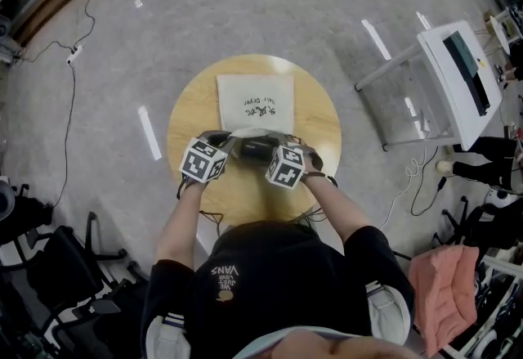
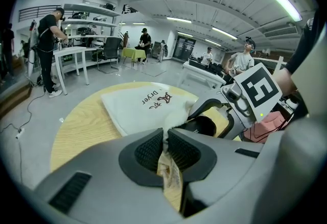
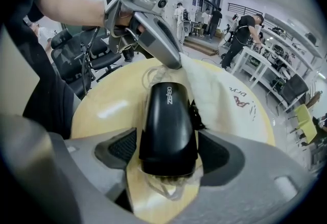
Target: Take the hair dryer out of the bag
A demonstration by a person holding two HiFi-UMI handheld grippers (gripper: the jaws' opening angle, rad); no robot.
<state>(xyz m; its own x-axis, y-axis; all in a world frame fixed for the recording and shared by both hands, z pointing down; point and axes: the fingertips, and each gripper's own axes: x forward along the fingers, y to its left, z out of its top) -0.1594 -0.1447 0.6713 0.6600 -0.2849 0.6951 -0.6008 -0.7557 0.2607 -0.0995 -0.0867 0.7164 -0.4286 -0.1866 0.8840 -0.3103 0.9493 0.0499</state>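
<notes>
Before you: round wooden table (image 1: 192, 116), standing on grey floor (image 1: 270, 6). On your tabletop: white bag (image 1: 255, 102) with dark print, lying flat on far half; black hair dryer (image 1: 252, 147) at bag's near edge, toward you.

So from up top you're standing over a round wooden table (image 1: 189, 122) with a white bag (image 1: 255, 100) lying flat on the far half, dark print facing up. Your left gripper (image 1: 219, 139) sits at the bag's near left corner and your right gripper (image 1: 276, 150) is just beside it, both marker cubes facing up. Something black pokes out between them at the bag's near edge, which looks like the hair dryer (image 1: 252, 148). Around you there's a grey floor (image 1: 270, 6), a cable (image 1: 72, 96) trailing on the left, a white desk (image 1: 453, 75) on the right, a pink cloth (image 1: 445, 288) and some black chairs (image 1: 61, 263).
</notes>
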